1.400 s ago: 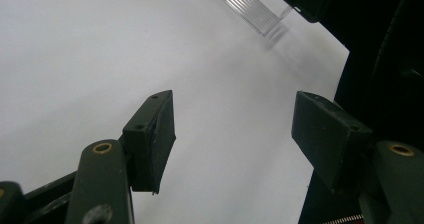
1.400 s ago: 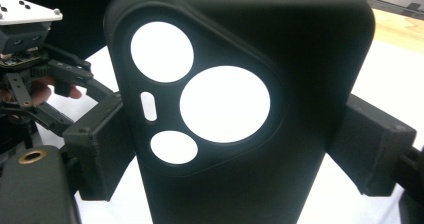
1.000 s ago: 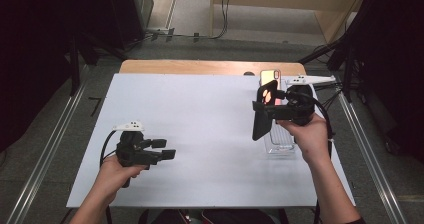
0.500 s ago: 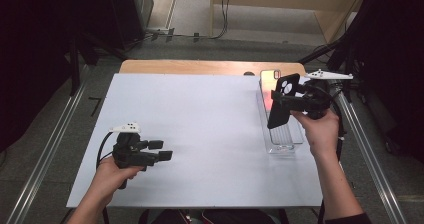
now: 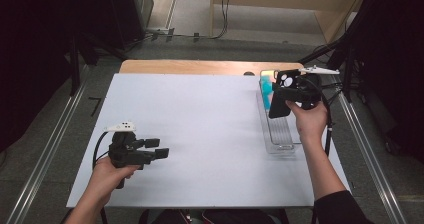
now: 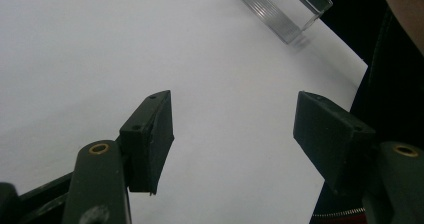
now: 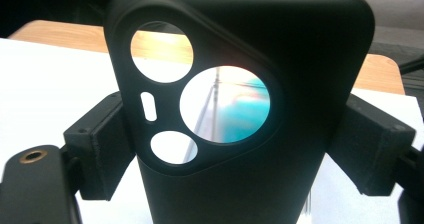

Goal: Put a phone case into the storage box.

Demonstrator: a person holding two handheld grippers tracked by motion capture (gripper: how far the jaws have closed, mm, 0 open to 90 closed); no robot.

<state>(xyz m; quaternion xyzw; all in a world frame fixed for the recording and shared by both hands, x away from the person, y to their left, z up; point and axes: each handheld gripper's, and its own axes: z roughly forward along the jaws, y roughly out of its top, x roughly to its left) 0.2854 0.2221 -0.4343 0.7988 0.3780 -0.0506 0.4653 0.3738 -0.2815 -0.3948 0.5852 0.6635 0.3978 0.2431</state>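
Black phone case (image 7: 240,109) clamped upright in right gripper (image 5: 292,95), over far end of clear tray (image 5: 280,139) (teal item (image 5: 266,90) inside already). Not yet seated in tray. Left gripper (image 6: 235,134) idle near the table's front, jaws apart, empty.

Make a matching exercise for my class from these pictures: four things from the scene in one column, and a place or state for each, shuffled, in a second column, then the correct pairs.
Things:
1. left gripper
2. right gripper
3. black phone case
4. clear tray

Places or states:
A. lies along the right side of the white table
B. jaws open with nothing between them, near the front left of the table
C. held upright, with round camera cutouts
D. jaws shut on the sides of the case

Pairs: 1-B, 2-D, 3-C, 4-A
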